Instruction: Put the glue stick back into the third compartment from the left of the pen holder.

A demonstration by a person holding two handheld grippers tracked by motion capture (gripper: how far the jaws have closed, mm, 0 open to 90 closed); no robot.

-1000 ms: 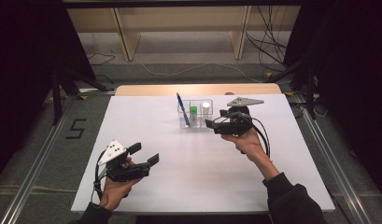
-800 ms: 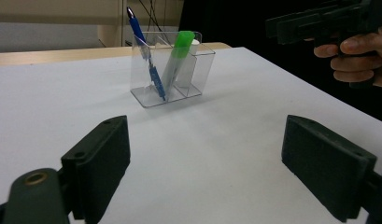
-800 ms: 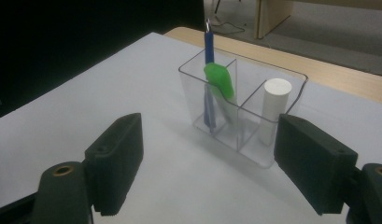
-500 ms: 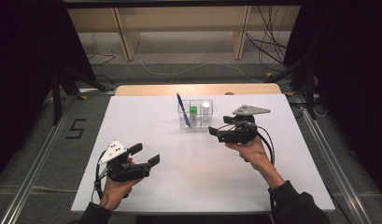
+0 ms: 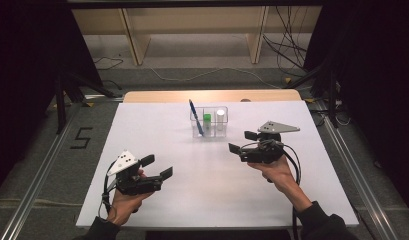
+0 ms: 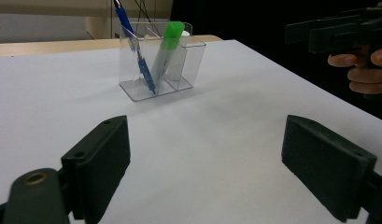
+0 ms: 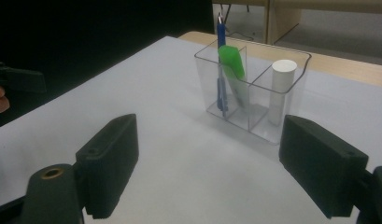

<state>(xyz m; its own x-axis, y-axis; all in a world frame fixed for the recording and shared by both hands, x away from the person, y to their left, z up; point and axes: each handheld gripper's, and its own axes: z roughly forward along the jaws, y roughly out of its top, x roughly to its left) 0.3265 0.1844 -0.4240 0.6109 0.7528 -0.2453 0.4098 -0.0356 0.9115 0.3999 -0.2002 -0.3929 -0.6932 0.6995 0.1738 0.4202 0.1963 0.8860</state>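
High view: the right gripper hangs over the white table, jaws wide apart with nothing between them; they have just been opening further. It sits near and to the right of the clear holder, well apart from it. The left gripper hovers at the near left, also spread and empty, far from the holder. Nothing stands between either gripper and the holder. The holder stands at the far middle of the table with a blue pen leaning in its left compartment, a green marker in the middle one, and a white tube in the right one. In the left gripper view the tube is mostly hidden behind the marker, and the pen's top is cut off by the frame. Labels on the items are too small to read
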